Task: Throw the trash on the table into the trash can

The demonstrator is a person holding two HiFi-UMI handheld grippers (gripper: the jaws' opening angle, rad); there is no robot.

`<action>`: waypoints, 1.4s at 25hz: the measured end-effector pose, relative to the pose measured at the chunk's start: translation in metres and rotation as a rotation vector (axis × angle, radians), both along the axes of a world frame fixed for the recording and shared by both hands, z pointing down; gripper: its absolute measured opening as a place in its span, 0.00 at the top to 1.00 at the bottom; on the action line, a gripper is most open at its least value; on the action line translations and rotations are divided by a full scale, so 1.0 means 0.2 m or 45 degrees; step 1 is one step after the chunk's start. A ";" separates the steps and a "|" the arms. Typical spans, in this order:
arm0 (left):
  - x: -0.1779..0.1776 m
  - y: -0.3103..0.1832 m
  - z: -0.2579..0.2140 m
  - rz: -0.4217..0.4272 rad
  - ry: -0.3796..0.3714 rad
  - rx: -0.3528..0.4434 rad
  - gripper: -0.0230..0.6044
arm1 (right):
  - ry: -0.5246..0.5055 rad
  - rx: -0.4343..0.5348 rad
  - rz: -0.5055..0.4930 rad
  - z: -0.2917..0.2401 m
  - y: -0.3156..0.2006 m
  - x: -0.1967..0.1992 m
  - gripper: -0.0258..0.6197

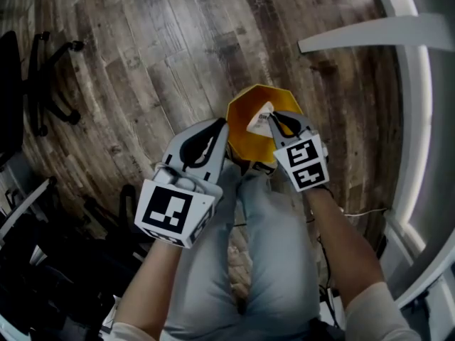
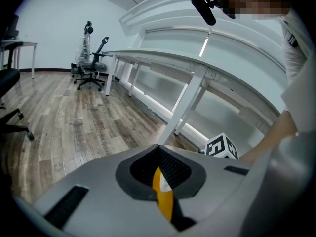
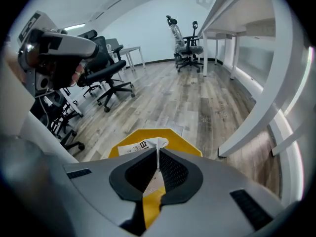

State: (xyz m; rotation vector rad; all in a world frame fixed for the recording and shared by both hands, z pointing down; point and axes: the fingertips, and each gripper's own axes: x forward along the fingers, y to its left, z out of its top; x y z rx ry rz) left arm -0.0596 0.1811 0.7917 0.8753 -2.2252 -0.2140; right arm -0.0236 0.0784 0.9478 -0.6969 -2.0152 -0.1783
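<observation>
head view: i look steeply down past my legs at the yellow trash can [image 1: 245,133] on the wood floor [image 1: 142,62]. the right gripper [image 1: 274,123] hangs over its mouth, clamped on a white paper scrap [image 1: 261,118]. the left gripper [image 1: 222,130] is just beside the can's left rim.

left gripper view: its jaws are drawn together. a yellow sliver [image 2: 164,199] shows in the slit. i take it for the can beyond, though i can't rule out something pinched. the white bench [image 2: 163,58] runs behind.

right gripper view: the scrap stands pinched by one thin fold between the pads, its printed part hanging above the can. i judge it very light, limp and apt to flutter or cling to a pad. an edge pinch suits it, and it should be let go low over the opening.
</observation>
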 end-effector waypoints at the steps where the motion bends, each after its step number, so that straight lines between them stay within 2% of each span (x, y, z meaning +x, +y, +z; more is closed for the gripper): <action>1: 0.00 0.00 0.01 -0.005 0.001 -0.005 0.96 | 0.008 0.006 -0.005 0.03 0.01 0.00 0.90; 11: 0.03 0.02 0.10 -0.028 -0.001 -0.010 0.96 | 0.062 0.054 -0.044 0.22 0.04 0.02 0.89; 19: 0.06 0.04 0.11 -0.031 0.004 -0.002 0.96 | 0.082 0.078 -0.058 0.26 0.02 0.05 0.89; 20: 0.06 0.04 0.12 -0.032 0.006 -0.002 0.96 | 0.086 0.075 -0.055 0.26 0.02 0.05 0.88; 21: 0.06 0.04 0.12 -0.032 0.008 -0.002 0.96 | 0.092 0.074 -0.053 0.27 0.02 0.06 0.81; 27: 0.08 0.04 0.10 -0.023 0.016 0.005 0.96 | 0.108 0.099 -0.055 0.27 0.02 0.08 0.72; 35: 0.09 0.04 0.10 -0.007 0.016 0.003 0.96 | 0.098 0.098 -0.051 0.24 0.02 0.07 0.71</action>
